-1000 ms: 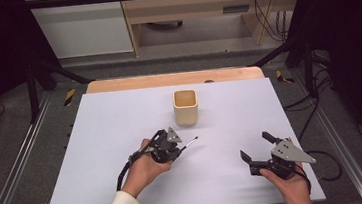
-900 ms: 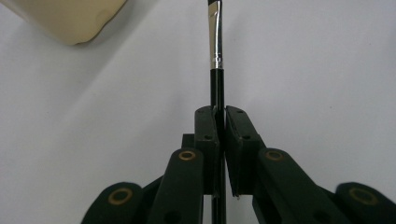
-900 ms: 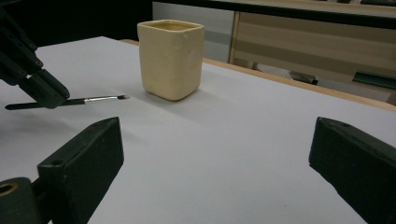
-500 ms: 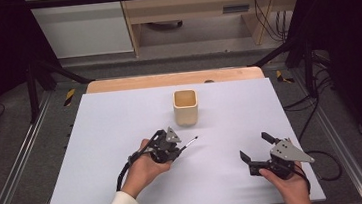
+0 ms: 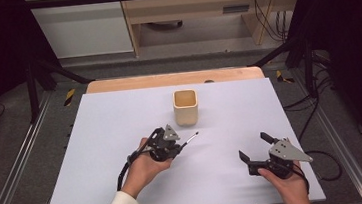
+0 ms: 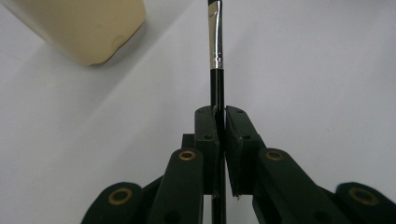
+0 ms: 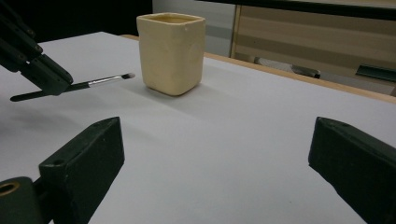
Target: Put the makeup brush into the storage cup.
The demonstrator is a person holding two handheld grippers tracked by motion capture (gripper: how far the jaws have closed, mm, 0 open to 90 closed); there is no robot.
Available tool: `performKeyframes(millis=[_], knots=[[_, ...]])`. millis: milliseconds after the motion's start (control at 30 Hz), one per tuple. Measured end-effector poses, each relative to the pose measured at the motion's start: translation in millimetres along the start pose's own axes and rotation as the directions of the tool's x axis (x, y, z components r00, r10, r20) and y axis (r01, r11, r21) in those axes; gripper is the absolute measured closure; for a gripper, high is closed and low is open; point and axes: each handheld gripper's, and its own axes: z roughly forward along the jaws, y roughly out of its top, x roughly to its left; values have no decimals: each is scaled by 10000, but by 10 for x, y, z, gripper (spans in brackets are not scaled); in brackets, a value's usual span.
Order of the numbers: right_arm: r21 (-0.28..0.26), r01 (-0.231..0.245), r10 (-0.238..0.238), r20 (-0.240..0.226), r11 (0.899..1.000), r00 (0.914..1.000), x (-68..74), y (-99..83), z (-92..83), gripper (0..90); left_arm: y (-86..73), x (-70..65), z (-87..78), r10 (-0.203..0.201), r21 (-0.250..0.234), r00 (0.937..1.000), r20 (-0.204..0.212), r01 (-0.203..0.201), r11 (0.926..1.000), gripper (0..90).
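Jaws: left gripper (image 6: 219,126) clenched on paintbrush (image 6: 215,51), right gripper (image 7: 215,154) released, well apart | Paintbrush: tip just short of cup (image 5: 186,106) | Room: bare table (image 5: 101,129) surrounded cup, far from edges

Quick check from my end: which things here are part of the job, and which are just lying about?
In the job:
- brush, clamped in the left gripper
- cream cup, standing upright just beyond the brush tip
- right gripper, jaws wide, nothing between them

Lying about:
- cables on the floor behind the table
- white board as work surface
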Motion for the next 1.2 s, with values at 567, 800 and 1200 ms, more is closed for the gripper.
performKeyframes(millis=[567, 800, 1200], knots=[[-58, 56, -57, -129, 10000, 9999, 75, 32, 13, 46, -7, -47, -54, -213, -929, 9992, -336, 181, 9955, 839], [-143, 102, -105, -270, 9998, 9996, 126, 73, 11, 52, -15, -62, -100, -349, -1551, 9983, -466, 273, 9875, 838], [-153, -217, 212, -272, 9996, 9994, 132, 95, -9, 57, -36, -86, -169, -517, -2429, 9967, -625, 350, 9694, 839]])
